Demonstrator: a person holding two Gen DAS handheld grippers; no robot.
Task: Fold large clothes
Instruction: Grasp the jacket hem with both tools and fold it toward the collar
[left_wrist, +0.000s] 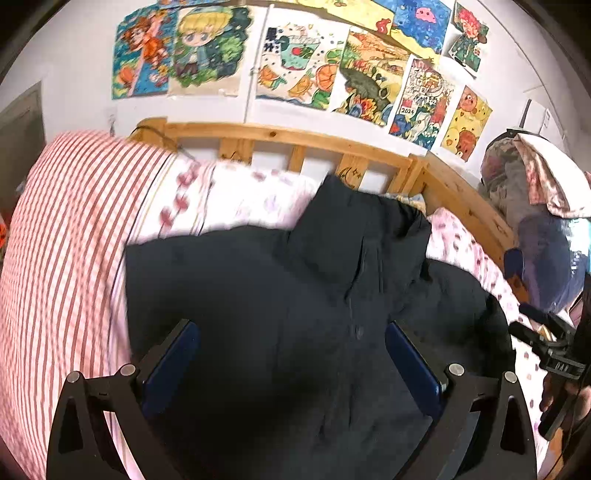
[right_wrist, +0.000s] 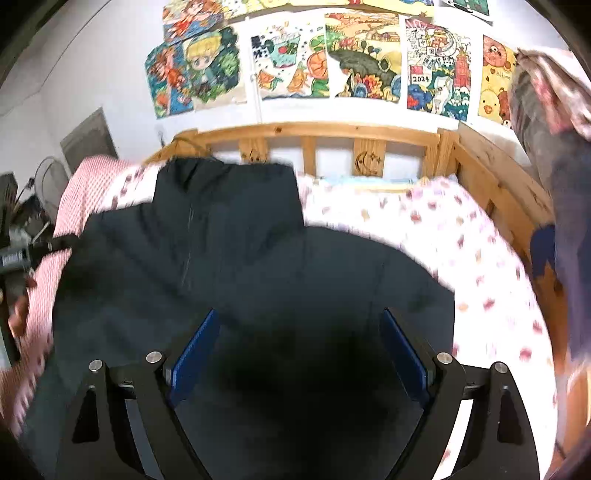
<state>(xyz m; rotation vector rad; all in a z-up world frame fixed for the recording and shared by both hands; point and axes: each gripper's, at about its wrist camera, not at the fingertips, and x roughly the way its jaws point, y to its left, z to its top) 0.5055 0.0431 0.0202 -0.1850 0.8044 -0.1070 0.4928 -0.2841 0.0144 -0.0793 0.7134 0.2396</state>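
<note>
Left wrist view: a white wall hung with coloured drawings (left_wrist: 295, 62) is seen behind a wooden bed frame (left_wrist: 280, 134). The bed (left_wrist: 258, 199) is covered by a pink-patterned sheet, with a red-striped quilt (left_wrist: 62, 236) pushed to its left side, apparently to leave room for folding. A large dark jacket (left_wrist: 280, 295) is spread flat across the sheet, collar toward the headboard, zip line up the middle. The left hand-held gripper (left_wrist: 291, 354) is held just above the jacket's lower part, its 2 blue pads wide apart and nothing gripped. The right hand-held gripper (left_wrist: 546, 343) is glimpsed at the right edge.

Right wrist view: the same drawings (right_wrist: 332, 62) and frame (right_wrist: 317, 131) are seen. The jacket (right_wrist: 240, 266) fills the centre, laid out so that its sides can be reached. The right hand-held gripper (right_wrist: 299, 347) hangs over it, fully open and empty. The left hand-held gripper (right_wrist: 22, 258) is seen at the left edge by the jacket's side; a grasp there seems not yet made.
</note>
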